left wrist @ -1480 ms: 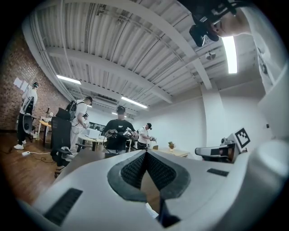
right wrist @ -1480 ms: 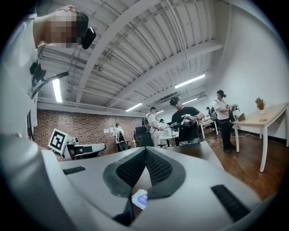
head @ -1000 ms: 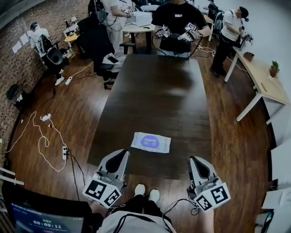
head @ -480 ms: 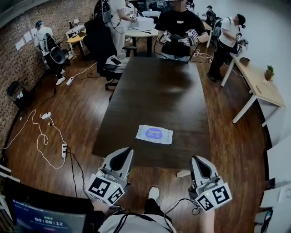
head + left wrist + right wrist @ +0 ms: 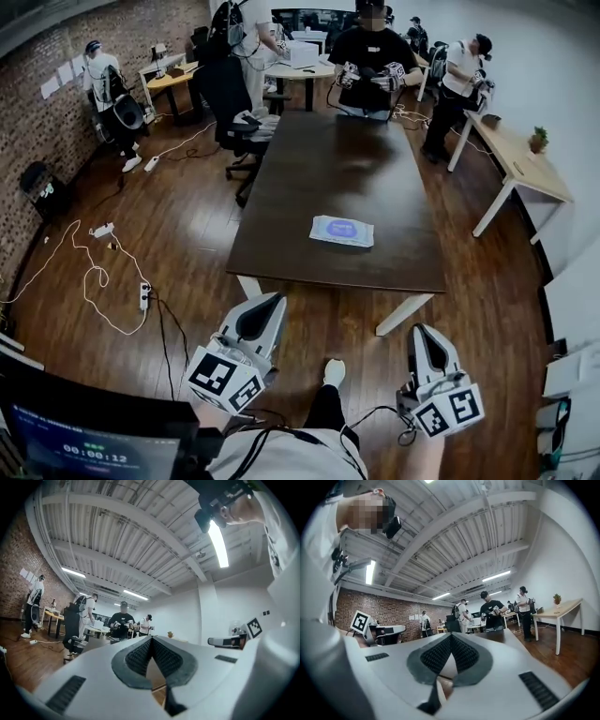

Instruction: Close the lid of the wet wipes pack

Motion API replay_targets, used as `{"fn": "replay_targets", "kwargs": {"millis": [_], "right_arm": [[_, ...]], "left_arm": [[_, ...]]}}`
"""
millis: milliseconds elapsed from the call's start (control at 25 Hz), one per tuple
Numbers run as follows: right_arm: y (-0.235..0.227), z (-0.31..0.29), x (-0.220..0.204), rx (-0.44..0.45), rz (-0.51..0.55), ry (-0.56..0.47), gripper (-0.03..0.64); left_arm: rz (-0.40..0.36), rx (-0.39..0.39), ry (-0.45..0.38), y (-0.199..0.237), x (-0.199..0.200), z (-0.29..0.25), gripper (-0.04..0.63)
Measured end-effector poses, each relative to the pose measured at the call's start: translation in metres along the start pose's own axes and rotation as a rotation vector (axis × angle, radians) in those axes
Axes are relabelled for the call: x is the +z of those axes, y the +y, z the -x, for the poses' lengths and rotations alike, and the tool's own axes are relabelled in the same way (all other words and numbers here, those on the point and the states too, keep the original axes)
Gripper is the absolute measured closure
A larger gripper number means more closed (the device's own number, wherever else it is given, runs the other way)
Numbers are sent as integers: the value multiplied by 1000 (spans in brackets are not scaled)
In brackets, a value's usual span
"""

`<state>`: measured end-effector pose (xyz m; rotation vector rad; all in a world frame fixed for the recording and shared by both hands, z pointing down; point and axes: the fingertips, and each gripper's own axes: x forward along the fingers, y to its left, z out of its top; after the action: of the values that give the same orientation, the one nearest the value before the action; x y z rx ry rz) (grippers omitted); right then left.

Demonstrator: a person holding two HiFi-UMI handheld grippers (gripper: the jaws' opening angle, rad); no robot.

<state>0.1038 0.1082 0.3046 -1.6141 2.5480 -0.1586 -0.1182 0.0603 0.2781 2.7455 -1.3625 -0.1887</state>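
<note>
The wet wipes pack (image 5: 342,231), white with a blue oval label, lies flat near the front end of the long dark table (image 5: 328,159). It is too small to tell how its lid stands. My left gripper (image 5: 265,305) and right gripper (image 5: 424,330) hang over the wooden floor, well short of the table's near edge and apart from the pack. Both point level toward the table. In the left gripper view the left gripper (image 5: 151,638) has its ribbed pads closed together, empty. The right gripper (image 5: 451,634) is likewise shut with nothing held. Neither gripper view shows the pack.
A person in black (image 5: 373,56) stands at the table's far end holding grippers. Office chairs (image 5: 234,94) stand to the table's left, a light wooden desk (image 5: 511,150) to the right. Cables and a power strip (image 5: 143,298) lie on the floor at left. A monitor (image 5: 84,441) is at bottom left.
Both grippers have drawn back from the table's near edge and now sit over the floor. The table and pack look farther away. The pack has not moved on the table.
</note>
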Motion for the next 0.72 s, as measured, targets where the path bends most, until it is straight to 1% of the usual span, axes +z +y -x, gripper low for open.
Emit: {"fn": "replay_targets", "kwargs": {"millis": [120,240,320,400,480,600,720], "right_arm": [[36,47,9,-30,1,-19,609],[58,67,8,-38,2,-25,609],[69,77,11,-26,24,-15,609],[73,81,15,-16,47,-17,609],[73,85,19,-9,48,-26,609],[70,102,28,9,44,-22,609],[64,112,39,42,57,-18,609]], "left_arm": [[-1,-15,-24,-18,14,51,598],[-3,-23,-25,-22,14,79,598],[-8,-25,-22,-28,13,91,598],[-19,-26,-21,-31,11,96,597],[-19,-17,-17,-36,9,101,598],[-6,16,4,-56,7,112,598],[6,32,14,-73,8,110,598]]}}
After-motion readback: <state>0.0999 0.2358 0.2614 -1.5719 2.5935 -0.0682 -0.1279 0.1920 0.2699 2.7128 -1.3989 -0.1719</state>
